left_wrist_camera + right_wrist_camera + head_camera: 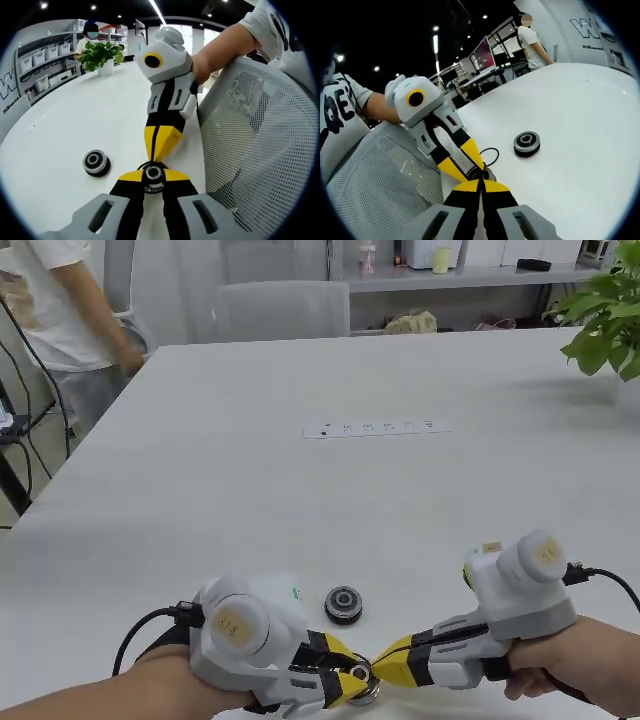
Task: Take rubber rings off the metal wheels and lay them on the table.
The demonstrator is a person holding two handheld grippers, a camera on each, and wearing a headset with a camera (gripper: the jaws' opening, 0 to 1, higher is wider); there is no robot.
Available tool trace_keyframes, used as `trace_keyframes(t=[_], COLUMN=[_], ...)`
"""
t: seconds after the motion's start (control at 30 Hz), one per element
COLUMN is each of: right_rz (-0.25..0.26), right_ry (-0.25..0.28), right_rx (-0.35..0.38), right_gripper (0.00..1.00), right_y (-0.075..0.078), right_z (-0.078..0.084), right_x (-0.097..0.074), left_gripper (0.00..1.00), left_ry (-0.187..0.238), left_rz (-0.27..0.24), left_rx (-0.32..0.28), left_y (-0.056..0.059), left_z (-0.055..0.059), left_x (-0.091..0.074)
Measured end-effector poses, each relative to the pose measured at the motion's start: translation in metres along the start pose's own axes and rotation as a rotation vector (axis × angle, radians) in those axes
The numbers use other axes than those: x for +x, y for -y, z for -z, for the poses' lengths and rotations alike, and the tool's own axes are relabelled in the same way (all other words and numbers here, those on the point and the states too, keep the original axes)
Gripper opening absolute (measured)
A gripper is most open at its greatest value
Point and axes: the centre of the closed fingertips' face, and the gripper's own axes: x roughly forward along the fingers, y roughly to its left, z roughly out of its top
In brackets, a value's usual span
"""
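A small metal wheel [366,692] hangs just above the white table's near edge, and my left gripper [352,680] is shut on it. In the left gripper view the wheel [154,179] sits between the yellow jaw tips of that gripper [153,172]. My right gripper [385,665] meets it tip to tip, shut on the wheel's black rubber ring [494,151], which stands off the wheel as a thin loop. A second wheel [343,604] with its rubber ring on lies flat on the table just beyond, also visible as the second wheel [527,143].
A white power strip [375,427] lies mid-table. A potted plant [605,330] stands at the far right. A person [70,310] stands at the far left corner. A grey mesh chair [260,140] is close behind the grippers.
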Motion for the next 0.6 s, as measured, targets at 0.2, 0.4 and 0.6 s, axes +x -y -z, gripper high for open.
trace_keyframes(t=[0.2, 0.4, 0.6], right_rz=[-0.002, -0.004, -0.003], right_ry=[0.002, 0.006, 0.015], right_rx=[0.004, 0.008, 0.014], right_gripper=[0.00, 0.00, 0.00], right_y=[0.000, 0.000, 0.001], right_z=[0.000, 0.000, -0.001], right_x=[0.000, -0.001, -0.002], left_gripper=[0.11, 0.15, 0.19], left_ry=[0.000, -0.008, 0.009], left_rz=[0.020, 0.031, 0.035], left_rx=[-0.016, -0.010, -0.012], left_y=[0.003, 0.003, 0.004], left_z=[-0.001, 0.000, -0.005], left_x=[0.000, -0.003, -0.010])
